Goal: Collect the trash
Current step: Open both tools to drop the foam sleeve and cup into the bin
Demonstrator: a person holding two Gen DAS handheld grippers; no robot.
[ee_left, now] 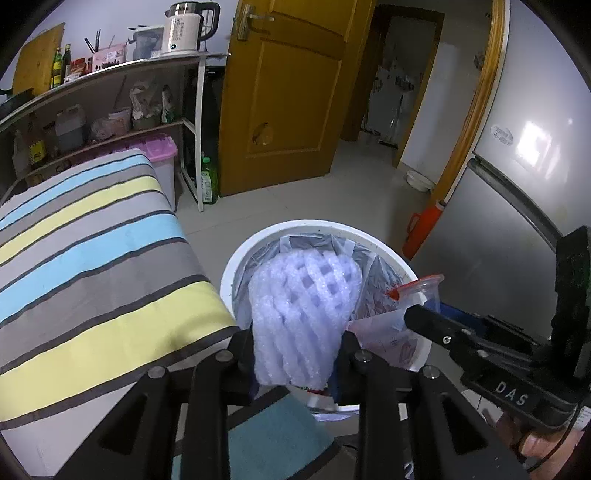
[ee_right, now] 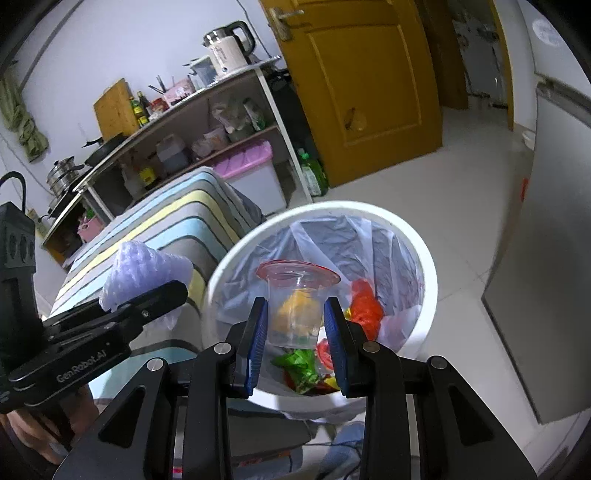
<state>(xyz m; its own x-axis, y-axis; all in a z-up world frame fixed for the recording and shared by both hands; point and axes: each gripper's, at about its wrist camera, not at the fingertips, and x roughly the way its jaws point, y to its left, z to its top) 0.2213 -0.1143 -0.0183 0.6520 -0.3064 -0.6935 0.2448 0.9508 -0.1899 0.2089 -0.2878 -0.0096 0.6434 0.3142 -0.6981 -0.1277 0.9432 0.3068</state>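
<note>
In the left wrist view my left gripper (ee_left: 295, 343) is shut on a pale lavender foam fruit net (ee_left: 303, 295), which hangs over the near side of a white trash bin (ee_left: 236, 266) lined with a clear bag. In the right wrist view my right gripper (ee_right: 295, 306) is shut on a clear plastic cup (ee_right: 295, 284) with a red rim, upright above the bin's (ee_right: 424, 266) opening. Red and green wrappers (ee_right: 364, 310) lie inside the bin. Each view shows the other gripper beside it: the right gripper (ee_left: 417, 314) with its cup (ee_left: 424, 291), and the left gripper (ee_right: 170, 291) with the net (ee_right: 140, 266).
A table under a striped cloth (ee_left: 92, 258) stands just left of the bin. Behind it is a shelf rack with a kettle (ee_left: 184, 29), a pink-lidded box (ee_left: 162, 155) and a green bottle (ee_left: 208, 181). A yellow door (ee_left: 288, 92), a grey fridge (ee_left: 517, 184) and an orange flask (ee_left: 421, 229) border the tiled floor.
</note>
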